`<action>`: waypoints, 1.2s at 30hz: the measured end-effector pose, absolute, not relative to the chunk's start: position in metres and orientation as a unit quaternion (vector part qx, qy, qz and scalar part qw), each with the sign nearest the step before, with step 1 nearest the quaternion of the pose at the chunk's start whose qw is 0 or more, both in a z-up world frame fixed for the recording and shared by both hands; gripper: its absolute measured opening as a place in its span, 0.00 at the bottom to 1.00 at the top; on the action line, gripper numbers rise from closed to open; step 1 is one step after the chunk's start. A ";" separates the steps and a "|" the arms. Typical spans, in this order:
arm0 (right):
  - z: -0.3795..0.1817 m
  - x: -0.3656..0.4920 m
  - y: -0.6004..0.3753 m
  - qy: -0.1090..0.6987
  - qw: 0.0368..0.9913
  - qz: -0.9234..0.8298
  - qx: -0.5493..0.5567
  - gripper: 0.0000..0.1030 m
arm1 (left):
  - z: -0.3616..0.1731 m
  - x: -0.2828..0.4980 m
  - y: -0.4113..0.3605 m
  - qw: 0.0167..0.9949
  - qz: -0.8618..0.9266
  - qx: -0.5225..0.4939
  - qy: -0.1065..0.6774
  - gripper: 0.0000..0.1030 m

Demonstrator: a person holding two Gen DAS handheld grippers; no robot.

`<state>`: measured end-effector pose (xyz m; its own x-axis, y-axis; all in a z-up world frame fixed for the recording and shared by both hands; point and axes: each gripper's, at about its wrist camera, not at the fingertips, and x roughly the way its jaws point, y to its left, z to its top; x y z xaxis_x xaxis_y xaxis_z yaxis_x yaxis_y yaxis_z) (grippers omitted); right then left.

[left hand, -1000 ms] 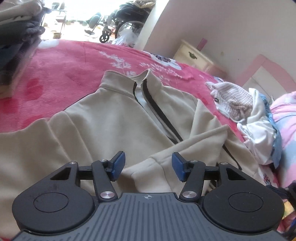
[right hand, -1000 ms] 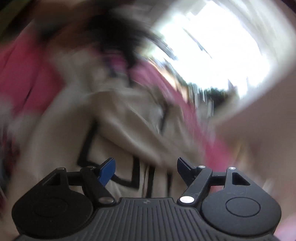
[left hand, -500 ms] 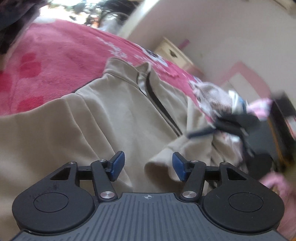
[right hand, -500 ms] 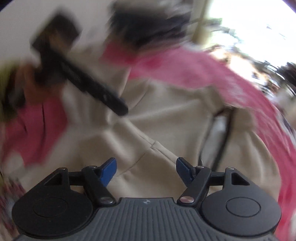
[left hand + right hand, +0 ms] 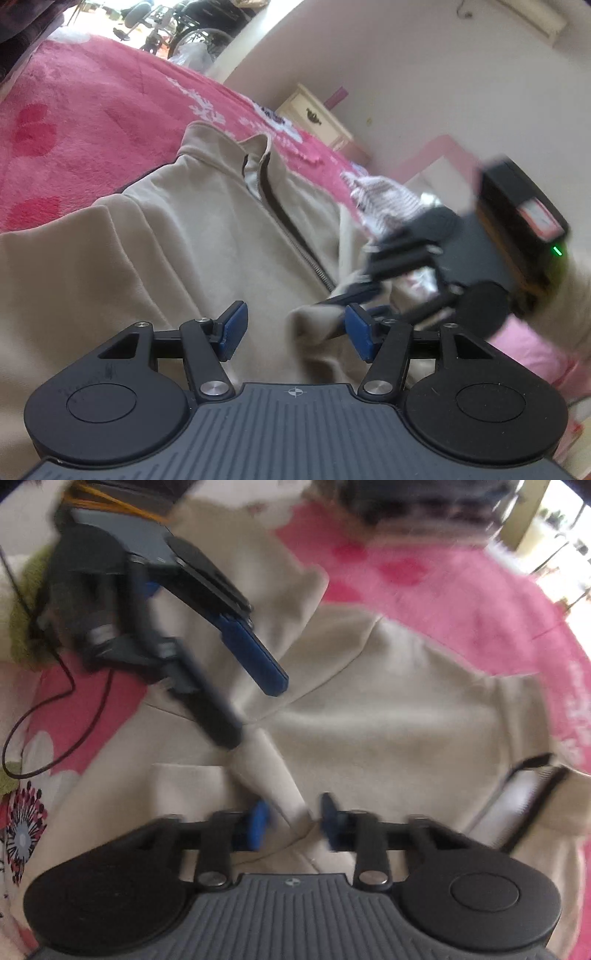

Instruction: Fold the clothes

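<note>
Right gripper [image 5: 291, 821] jaws have just been closing, pinching soft beige jacket [image 5: 192, 236] sleeve (left gripper [image 5: 291, 330] spread).

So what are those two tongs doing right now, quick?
Left tongs: open, hovering over the beige jacket, gripping nothing.
Right tongs: have just been closing, and now pinch a fold of the jacket's cloth.
</note>
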<state>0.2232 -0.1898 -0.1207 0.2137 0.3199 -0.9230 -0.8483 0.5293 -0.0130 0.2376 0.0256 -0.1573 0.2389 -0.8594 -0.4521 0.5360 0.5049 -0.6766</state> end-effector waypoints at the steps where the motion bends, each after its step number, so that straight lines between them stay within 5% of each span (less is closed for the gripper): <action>1: -0.109 0.211 -0.198 0.468 0.752 0.386 -0.259 0.14 | -0.155 0.236 0.025 0.762 -0.460 -0.196 0.411 0.57; 7: -0.049 0.077 -0.238 0.368 0.870 0.255 -0.210 0.14 | -0.145 0.224 0.008 0.756 -0.484 -0.177 0.404 0.57; 12: -0.103 0.006 -0.238 0.439 0.878 0.127 -0.141 0.38 | -0.144 0.201 -0.030 0.731 -0.515 -0.138 0.426 0.57; 14: -0.116 -0.015 -0.241 0.471 0.871 0.073 -0.116 0.38 | -0.145 0.189 -0.047 0.721 -0.524 -0.121 0.438 0.57; 17: -0.114 -0.022 -0.266 0.472 0.880 0.007 0.048 0.40 | -0.148 0.173 -0.068 0.709 -0.528 -0.098 0.457 0.57; 20: -0.115 -0.030 -0.306 0.438 0.860 -0.057 0.254 0.54 | -0.155 0.163 -0.085 0.698 -0.526 -0.080 0.480 0.57; 25: -0.148 -0.027 -0.332 0.424 0.786 -0.097 0.440 0.54 | -0.167 0.159 -0.089 0.684 -0.520 -0.069 0.507 0.49; 32: -0.178 -0.011 -0.317 0.455 0.737 -0.093 0.491 0.50 | -0.173 0.157 -0.093 0.649 -0.538 -0.045 0.536 0.46; 34: -0.179 -0.010 -0.313 0.453 0.737 -0.088 0.493 0.38 | -0.176 0.157 -0.095 0.649 -0.535 -0.044 0.539 0.46; 36: -0.180 -0.009 -0.311 0.449 0.739 -0.086 0.494 0.22 | -0.178 0.160 -0.094 0.653 -0.525 -0.058 0.543 0.31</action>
<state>-0.0091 -0.3106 -0.1799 0.5819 0.3167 -0.7490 0.5712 0.4965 0.6537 0.1604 -0.0939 -0.1778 -0.1409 -0.7480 -0.6485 0.6220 0.4427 -0.6458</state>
